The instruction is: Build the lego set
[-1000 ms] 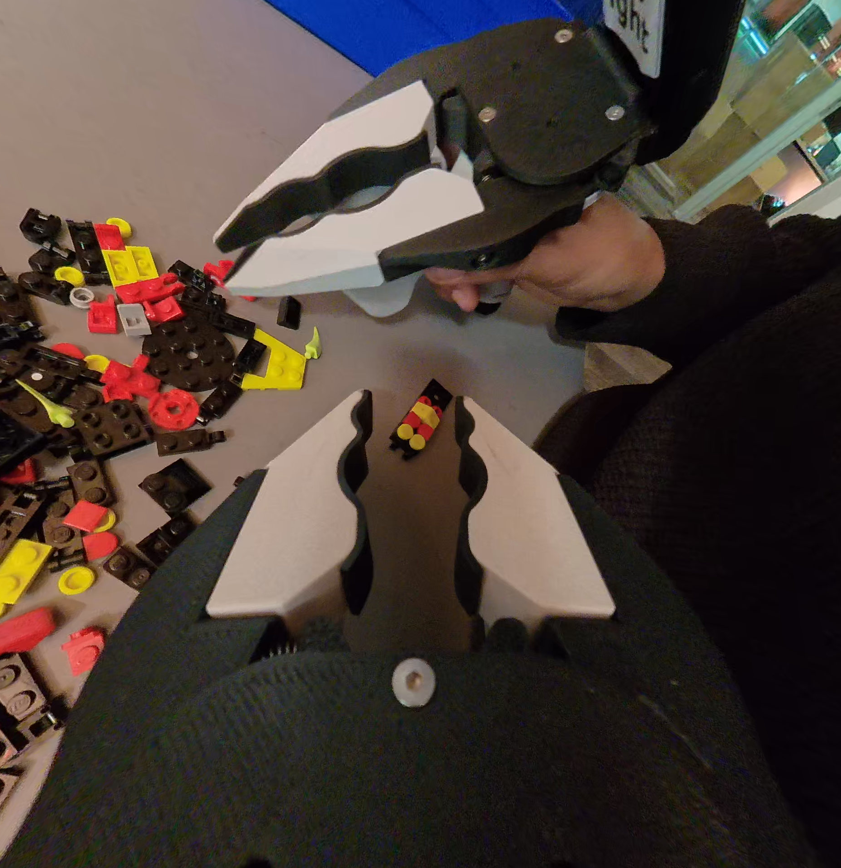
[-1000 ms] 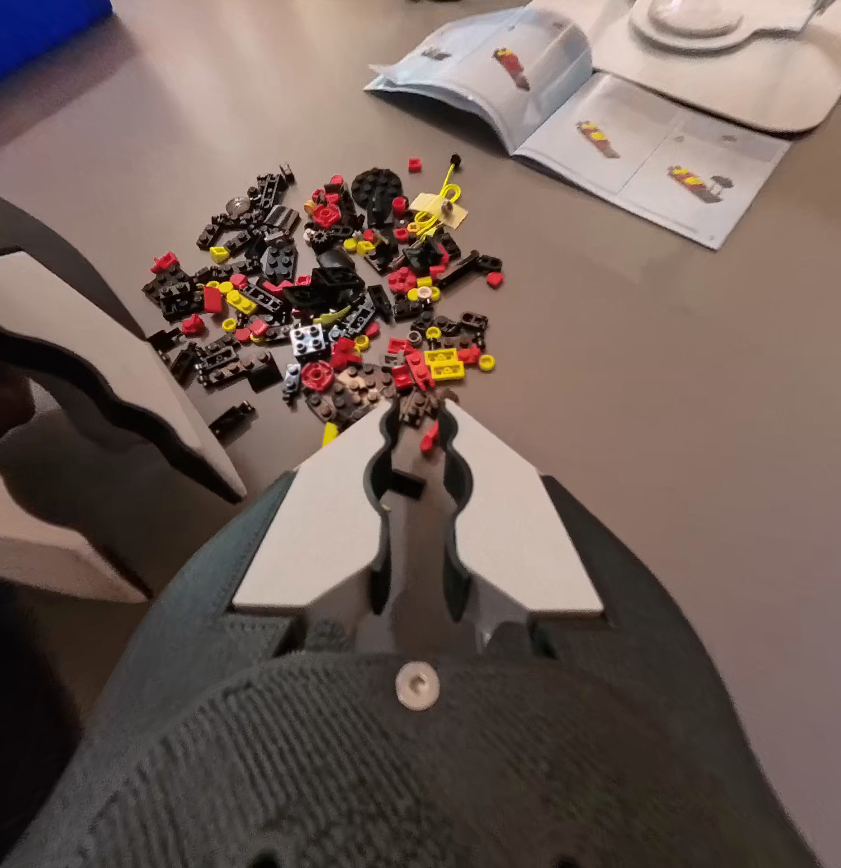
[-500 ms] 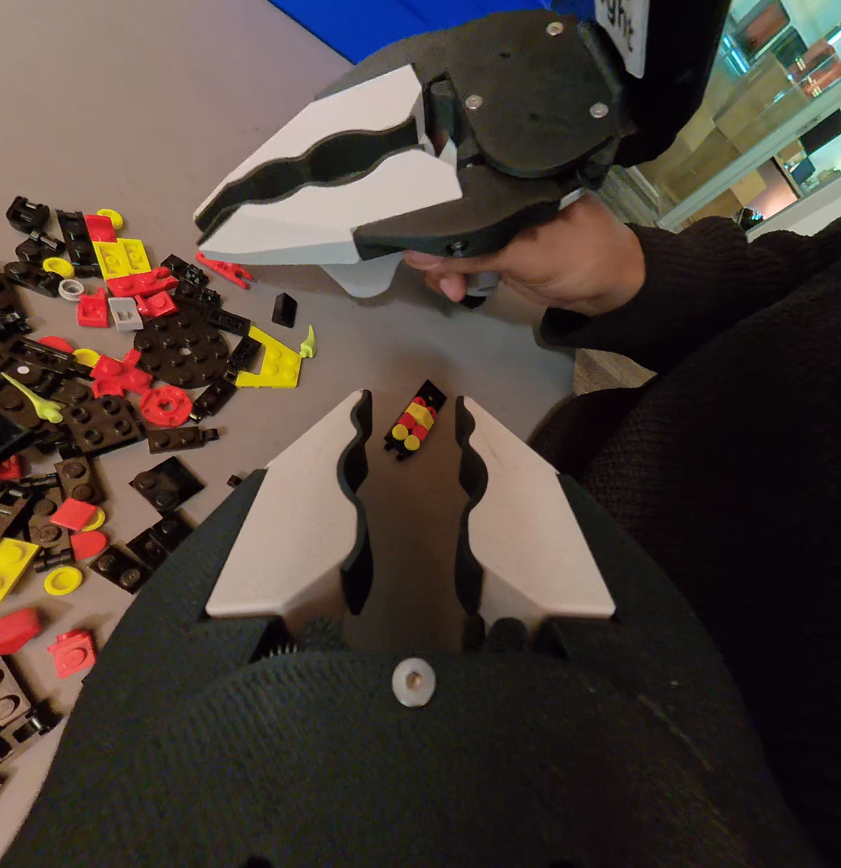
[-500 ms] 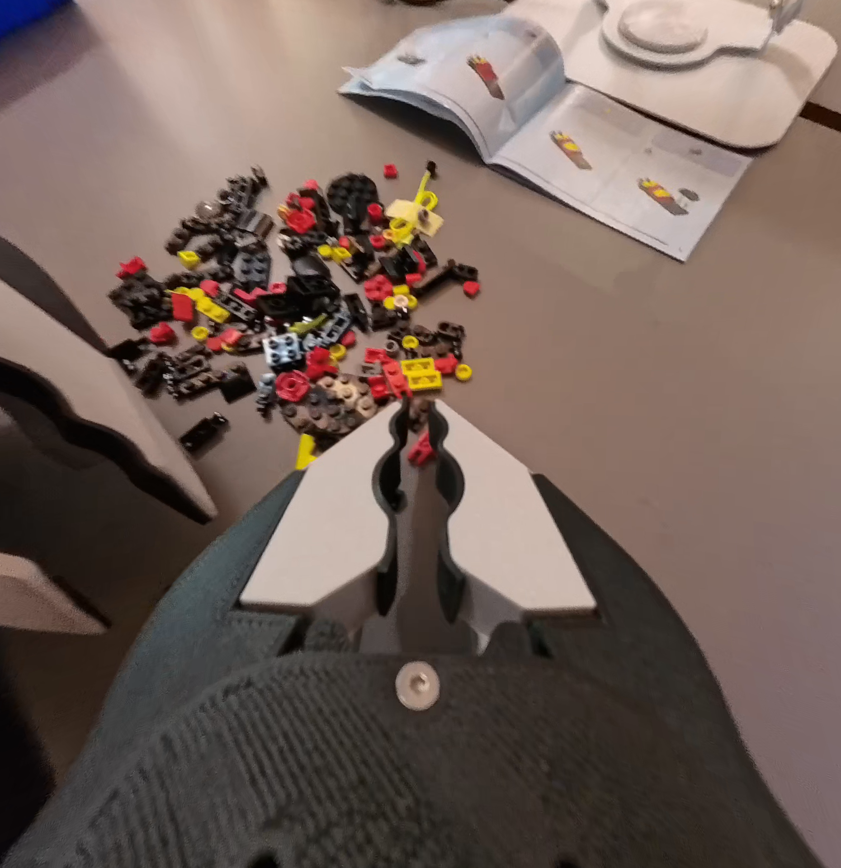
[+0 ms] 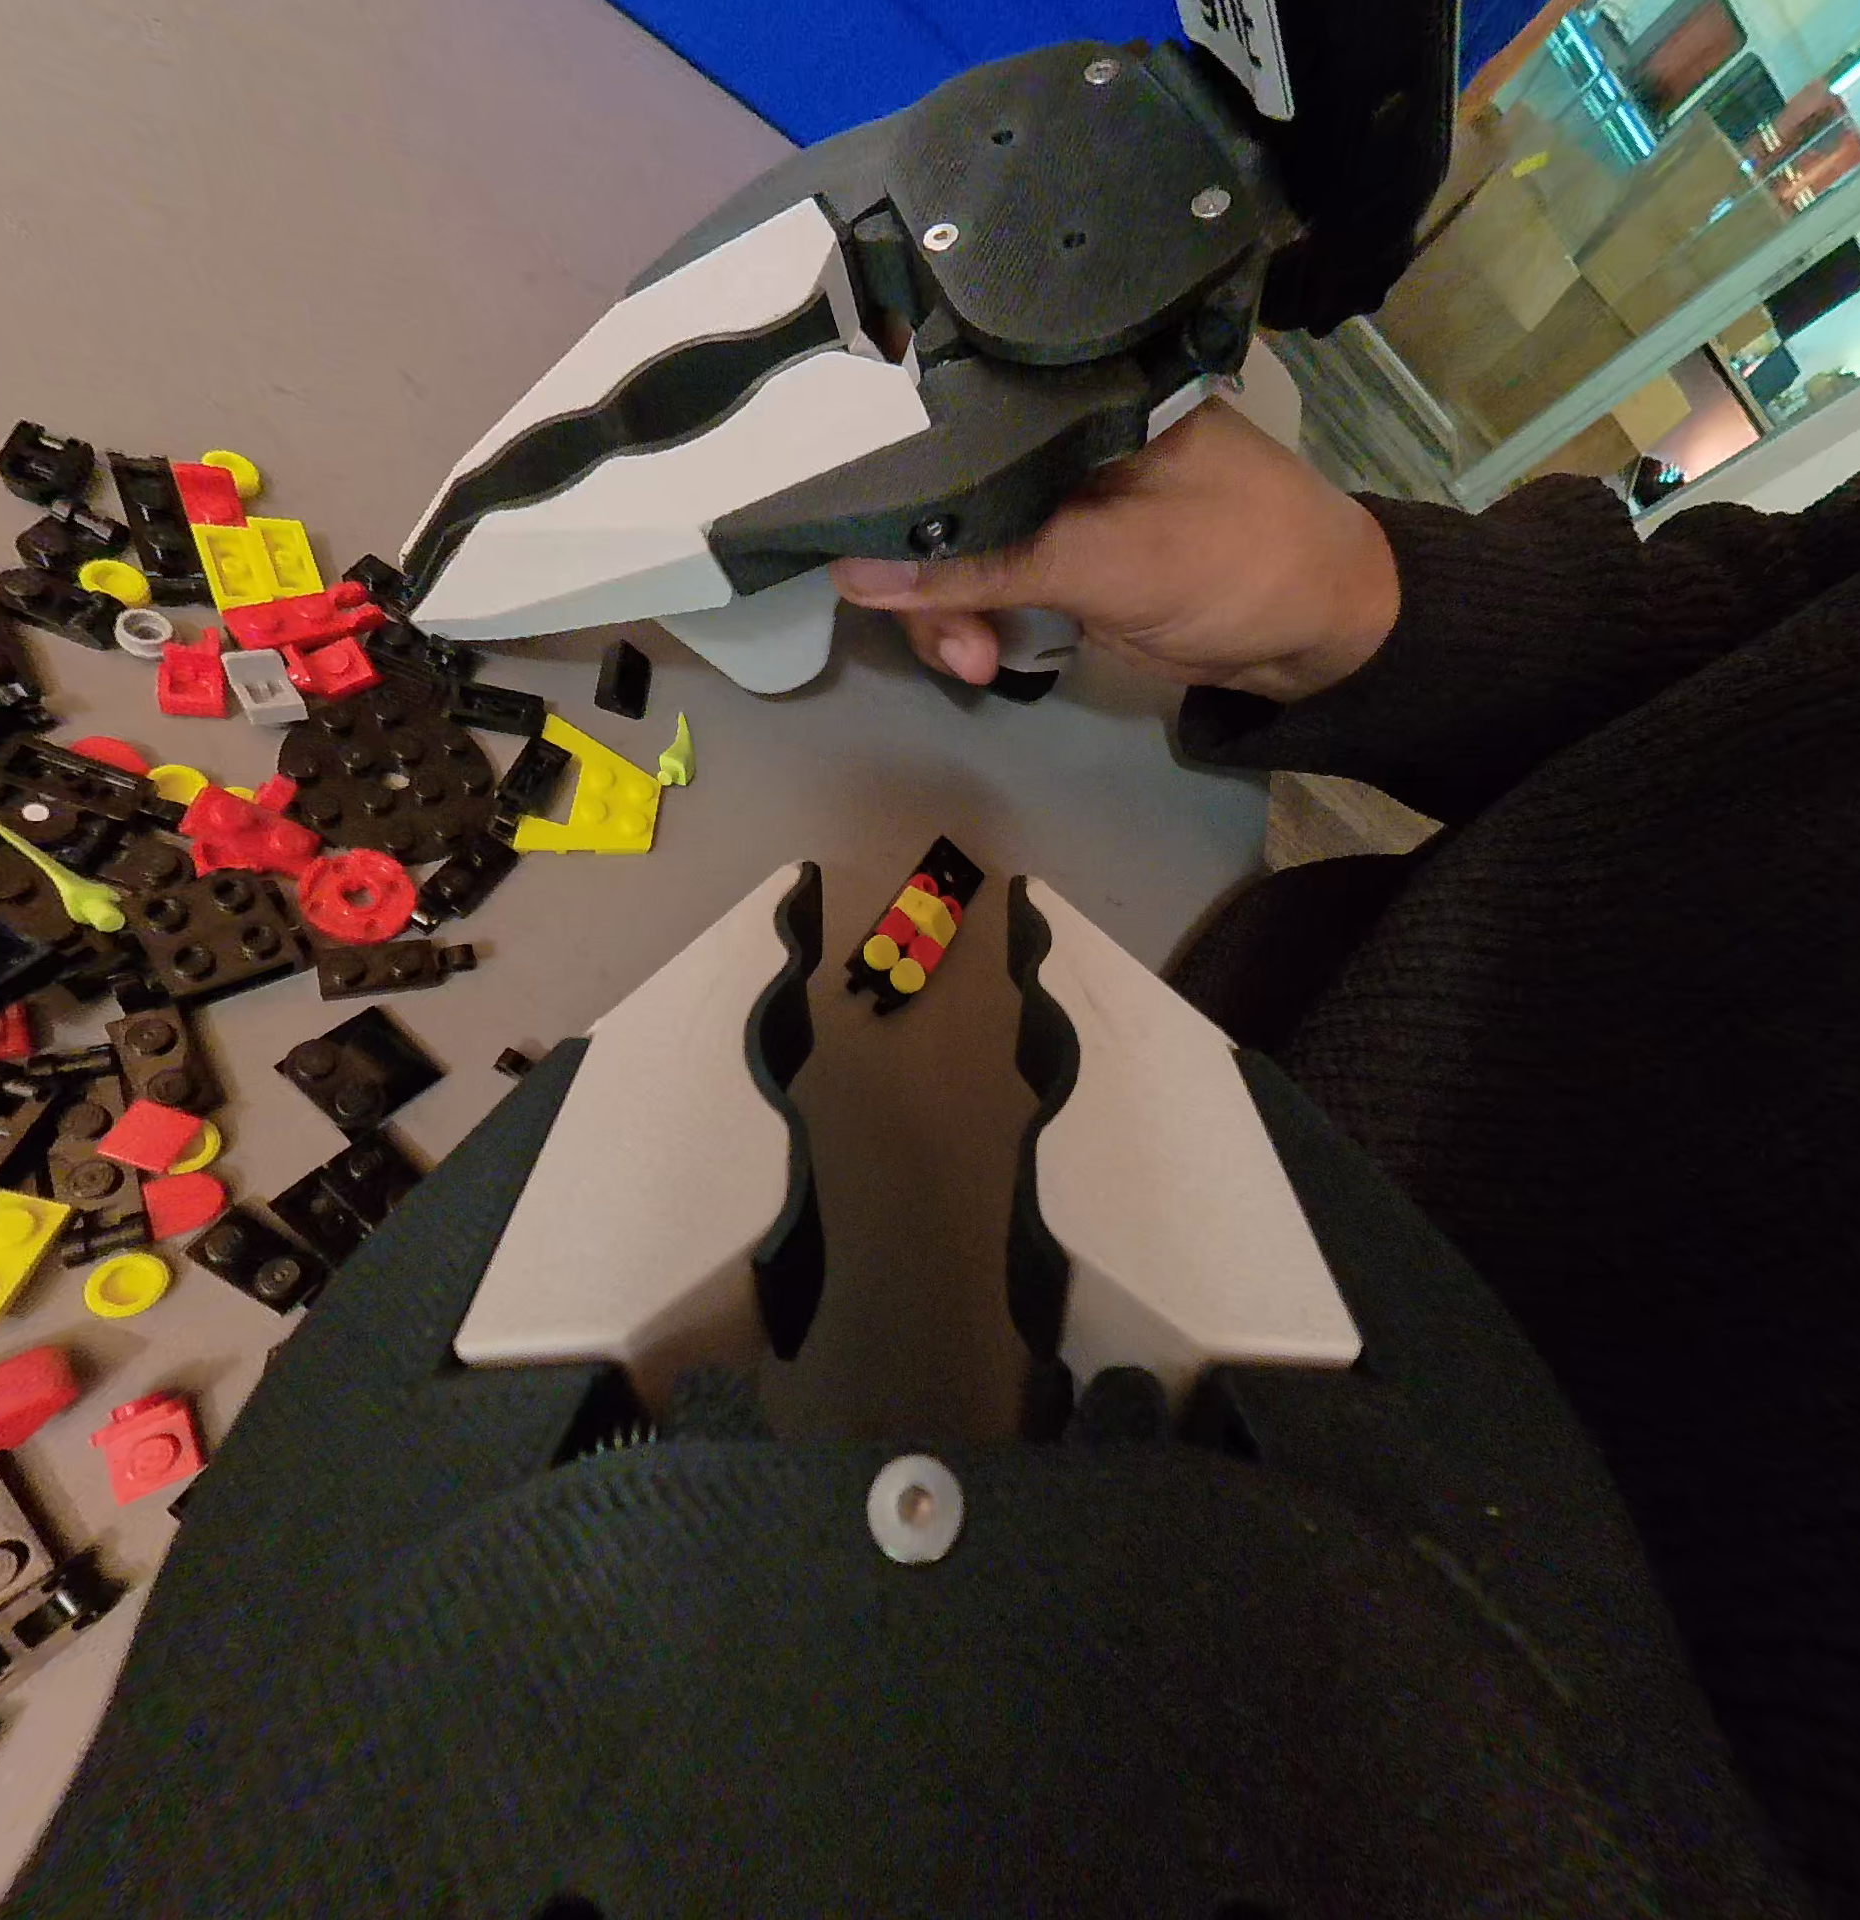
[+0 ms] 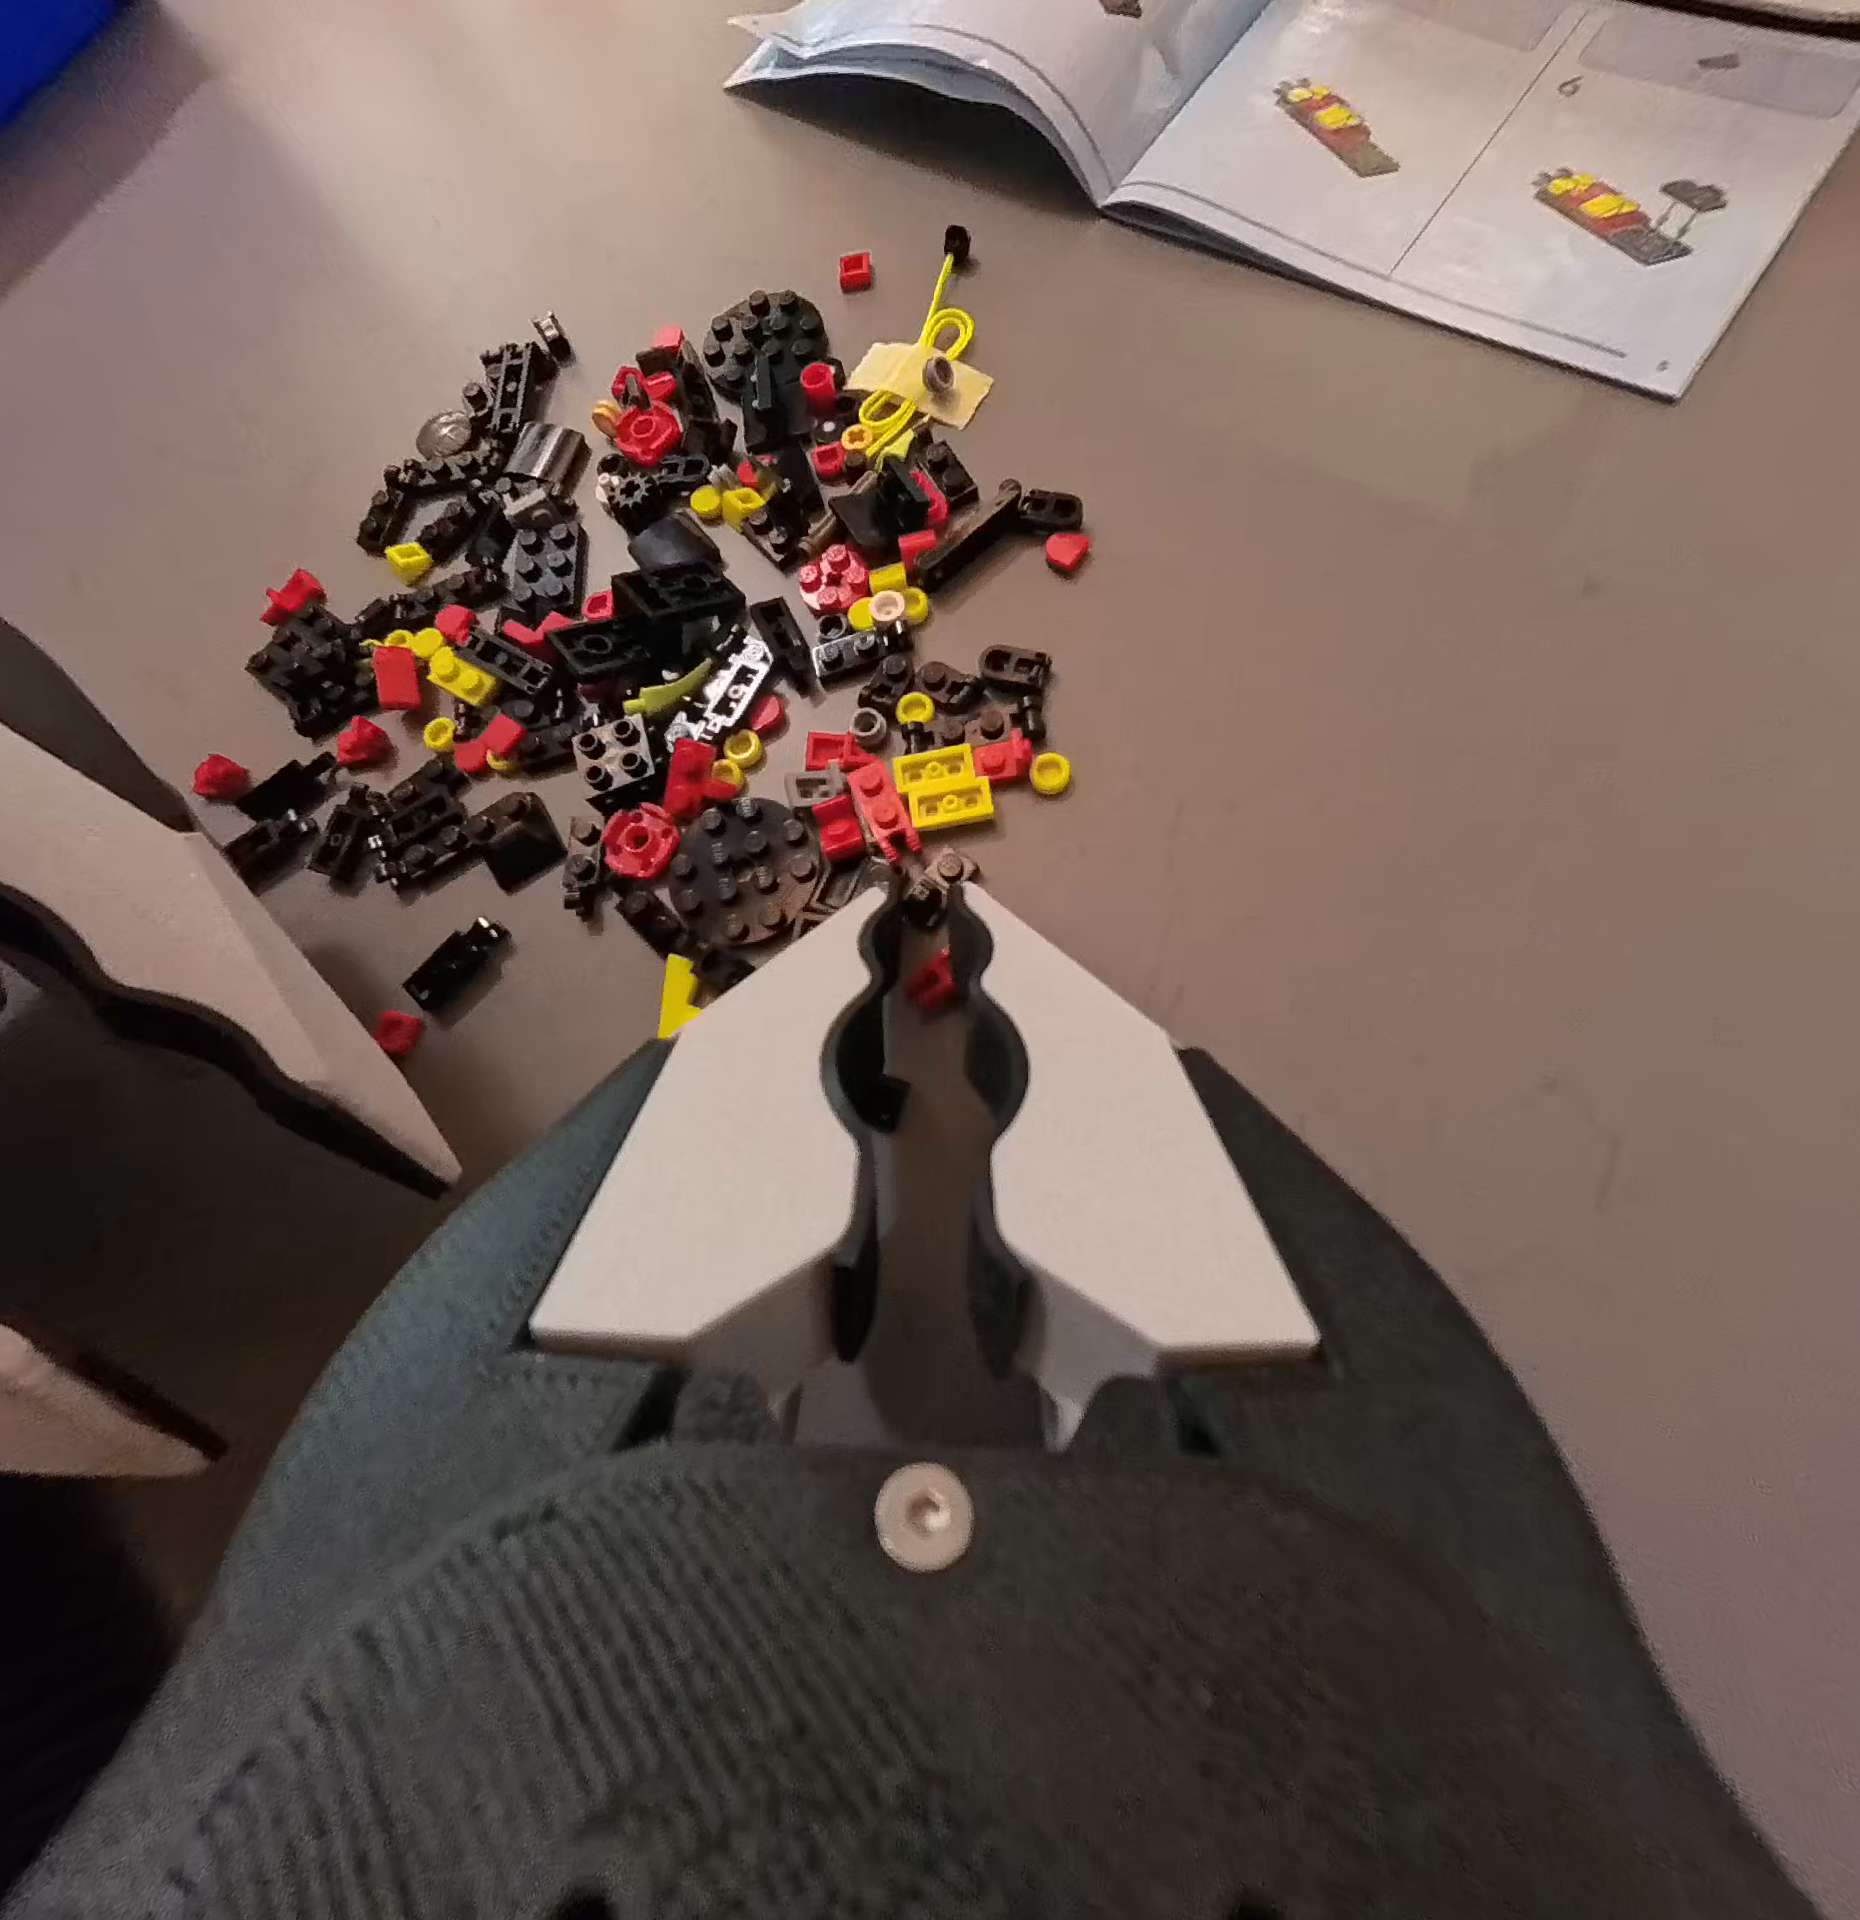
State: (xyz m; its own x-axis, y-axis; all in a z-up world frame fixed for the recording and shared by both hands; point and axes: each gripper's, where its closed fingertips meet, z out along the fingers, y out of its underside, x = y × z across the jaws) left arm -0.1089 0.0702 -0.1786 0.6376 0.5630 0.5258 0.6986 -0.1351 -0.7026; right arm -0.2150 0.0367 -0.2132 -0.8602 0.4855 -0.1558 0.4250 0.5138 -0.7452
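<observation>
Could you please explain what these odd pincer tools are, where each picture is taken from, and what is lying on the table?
These are hand-held grippers: a person squeezes a handle to work two white, black-padded fingers. Each carries a camera looking along its fingers, so each picture is one gripper's own view.

The left gripper is open and holds nothing; just beyond its tips a small black, red and yellow part-built model lies on the grey table. That view also shows the person's hand holding the other gripper.

The right gripper is nearly closed, its tips at the near edge of a loose pile of black, red and yellow bricks. Whether it grips one is unclear. Farther back lies an open pale-blue instruction booklet.
</observation>
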